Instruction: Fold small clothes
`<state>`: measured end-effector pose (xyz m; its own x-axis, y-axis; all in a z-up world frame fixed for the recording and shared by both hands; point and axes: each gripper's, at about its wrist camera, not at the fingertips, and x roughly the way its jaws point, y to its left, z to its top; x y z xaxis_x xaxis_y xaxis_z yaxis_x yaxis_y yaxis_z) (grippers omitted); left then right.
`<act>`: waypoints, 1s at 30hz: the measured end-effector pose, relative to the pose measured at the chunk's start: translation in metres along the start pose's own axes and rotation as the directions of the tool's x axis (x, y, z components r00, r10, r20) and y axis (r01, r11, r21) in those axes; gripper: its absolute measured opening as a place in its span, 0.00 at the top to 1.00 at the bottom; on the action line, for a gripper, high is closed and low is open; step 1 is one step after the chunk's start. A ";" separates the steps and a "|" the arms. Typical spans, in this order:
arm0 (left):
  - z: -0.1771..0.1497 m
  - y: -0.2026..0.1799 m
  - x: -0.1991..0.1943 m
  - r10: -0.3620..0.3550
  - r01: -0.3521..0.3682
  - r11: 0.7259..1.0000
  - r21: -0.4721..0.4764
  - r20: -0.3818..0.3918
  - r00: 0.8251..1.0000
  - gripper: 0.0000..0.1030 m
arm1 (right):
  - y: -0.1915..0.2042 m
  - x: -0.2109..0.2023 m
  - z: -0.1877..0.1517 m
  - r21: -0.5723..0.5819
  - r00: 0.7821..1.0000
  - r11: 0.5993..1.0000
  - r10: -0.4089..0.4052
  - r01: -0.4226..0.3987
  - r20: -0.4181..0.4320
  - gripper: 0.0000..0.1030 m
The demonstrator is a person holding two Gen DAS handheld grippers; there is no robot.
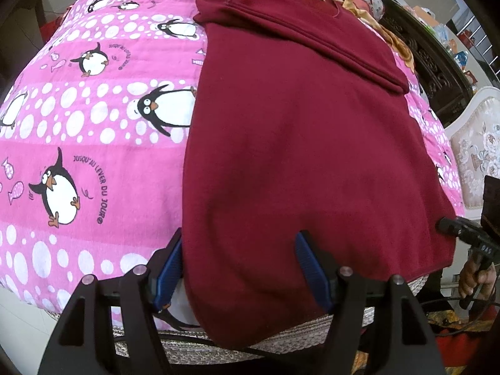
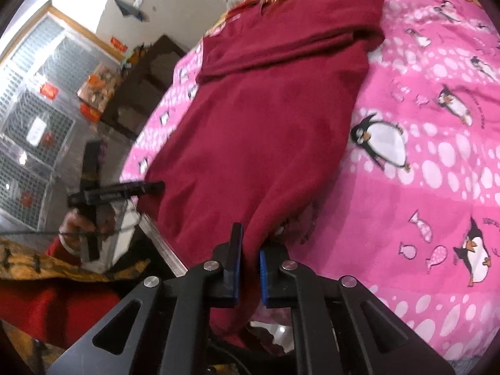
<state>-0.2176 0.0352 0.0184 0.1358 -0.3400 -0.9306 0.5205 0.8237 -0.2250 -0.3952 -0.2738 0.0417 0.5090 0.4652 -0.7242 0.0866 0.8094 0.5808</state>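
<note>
At the bed's near edge, the right gripper [image 2: 248, 261] pinches the hem of a maroon garment [image 1: 306, 143], likely to lift it for a fold; the left gripper [image 1: 240, 268] straddles that hem, jaws spread; beyond, the garment lies on a penguin-print pink quilt [image 1: 93, 125].

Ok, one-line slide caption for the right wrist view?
Right gripper pinches the maroon garment's near edge on the pink penguin quilt.
</note>
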 end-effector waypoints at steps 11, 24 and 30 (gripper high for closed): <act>0.002 -0.011 0.008 0.011 -0.011 0.999 0.031 -0.010 1.000 0.14 | -0.017 0.008 -0.011 0.090 0.999 0.995 0.044 -0.045 0.006 0.61; 0.044 0.009 -0.044 -0.162 0.168 0.985 -0.044 0.111 0.980 0.86 | 0.007 -0.024 0.030 -0.016 0.979 0.991 0.131 -0.130 0.155 0.79; 0.094 0.012 -0.064 -0.195 0.208 0.977 -0.033 0.231 0.953 0.86 | 0.012 -0.040 0.072 -0.044 0.952 0.995 0.103 -0.094 0.288 0.79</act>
<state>-0.1407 0.0235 0.1022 0.2225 -0.5899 -0.7762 0.5094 0.7492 -0.4233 -0.3527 -0.3087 0.1050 0.7402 0.4228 -0.5229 0.0003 0.7774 0.6291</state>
